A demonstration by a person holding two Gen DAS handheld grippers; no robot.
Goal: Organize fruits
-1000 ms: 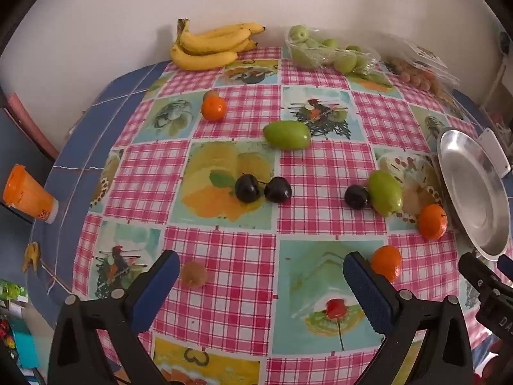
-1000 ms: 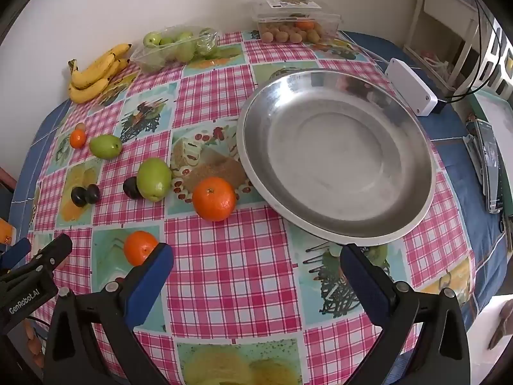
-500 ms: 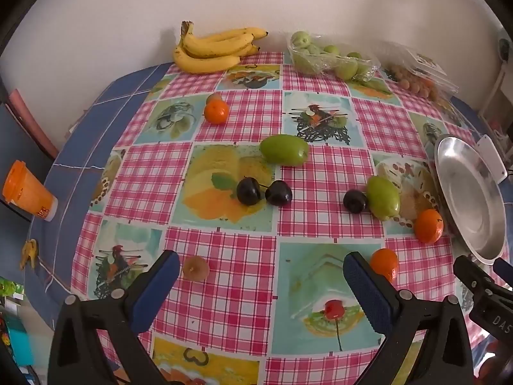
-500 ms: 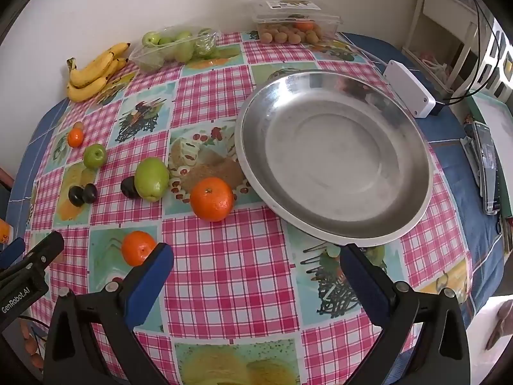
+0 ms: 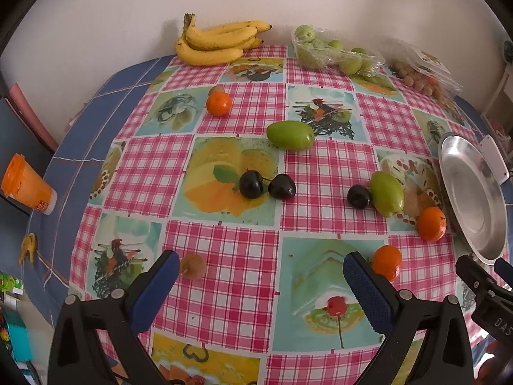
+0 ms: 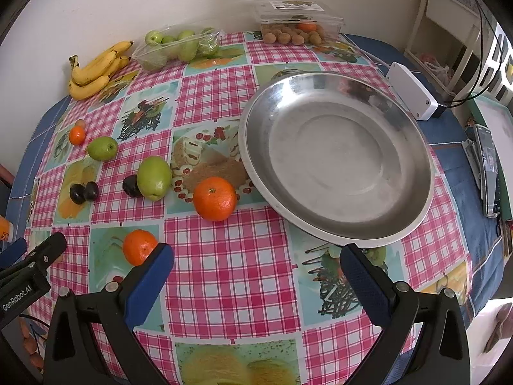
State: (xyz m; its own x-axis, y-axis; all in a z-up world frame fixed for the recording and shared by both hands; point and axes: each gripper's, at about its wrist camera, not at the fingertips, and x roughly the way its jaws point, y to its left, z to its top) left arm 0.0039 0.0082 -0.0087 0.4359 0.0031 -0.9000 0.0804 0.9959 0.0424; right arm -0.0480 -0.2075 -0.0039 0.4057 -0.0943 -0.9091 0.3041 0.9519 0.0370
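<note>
Loose fruit lies on a checked tablecloth. In the left wrist view I see two green fruits (image 5: pixel 290 135) (image 5: pixel 387 193), dark plums (image 5: pixel 266 186) (image 5: pixel 359 196), oranges (image 5: pixel 219 104) (image 5: pixel 431 224) (image 5: pixel 387 262) and a small brown fruit (image 5: pixel 193 266). My left gripper (image 5: pixel 258 284) hangs open above the near cloth, empty. The right wrist view shows an empty steel plate (image 6: pixel 335 157), a large orange (image 6: pixel 214 198), a smaller orange (image 6: pixel 139 246) and a green fruit (image 6: pixel 154 177). My right gripper (image 6: pixel 256 276) is open and empty, near the plate's front rim.
Bananas (image 5: pixel 215 43), a bag of green fruit (image 5: pixel 333 52) and a clear box of brown fruit (image 6: pixel 296 21) line the far wall. A white device (image 6: pixel 411 95) and a remote (image 6: pixel 487 166) lie right of the plate. An orange cup (image 5: pixel 27 184) stands left, off the table.
Both grippers have drawn back a little, so the fruit sits slightly farther off in both views. Both stay open. No fruit has moved.
</note>
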